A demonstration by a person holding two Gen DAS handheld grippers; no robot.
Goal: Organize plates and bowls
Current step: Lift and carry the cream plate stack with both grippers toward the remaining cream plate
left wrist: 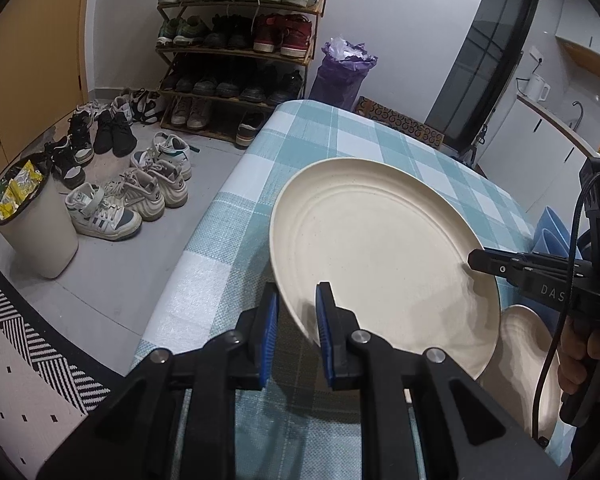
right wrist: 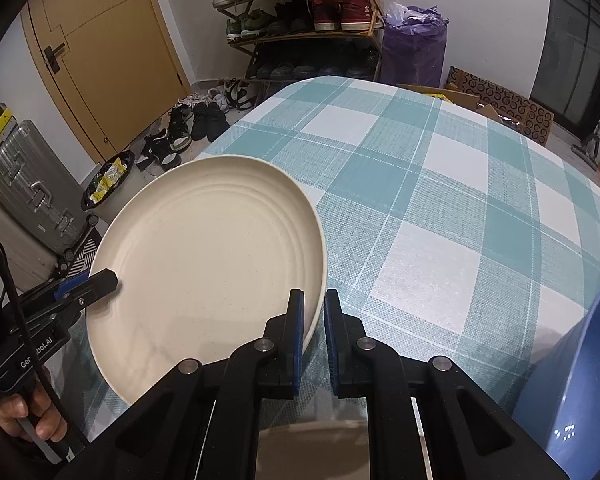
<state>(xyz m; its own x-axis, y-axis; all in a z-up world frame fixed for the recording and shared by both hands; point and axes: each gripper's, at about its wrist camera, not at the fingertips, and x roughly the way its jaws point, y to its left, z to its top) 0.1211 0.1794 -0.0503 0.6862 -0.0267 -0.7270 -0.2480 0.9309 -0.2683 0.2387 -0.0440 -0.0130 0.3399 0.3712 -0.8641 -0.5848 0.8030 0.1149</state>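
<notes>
Plate [left wrist: 380, 256], cream, with concentric ridges, held tilted above the table [left wrist: 236, 216] covered in teal-and-white check cloth, near its left edge as your left wrist view shows it. Your left gripper [left wrist: 298, 320] straddles the near rim, one blue pad under and one over; the jaws stand narrowly parted and the upper pad sits just off the face, so whether it truly pinches cannot be told. Your right gripper [right wrist: 312, 320] brackets the opposite rim in the same way, jaws close together around the edge (contact looks likelier here, but is not certain).

Handling, as a judgement: the plate reads as stiff, light and smooth, probably plastic or melamine, so it should not flex but could slide between pads; take it at the rim, well inside the lip, as you do now. Being round, it has no long axis; its face turns upward and leans toward your left side.

A second cream plate [left wrist: 528, 360] lies on the table below the right edge of the first, and a blue bowl [right wrist: 580, 380] stands at the near right corner.
</notes>
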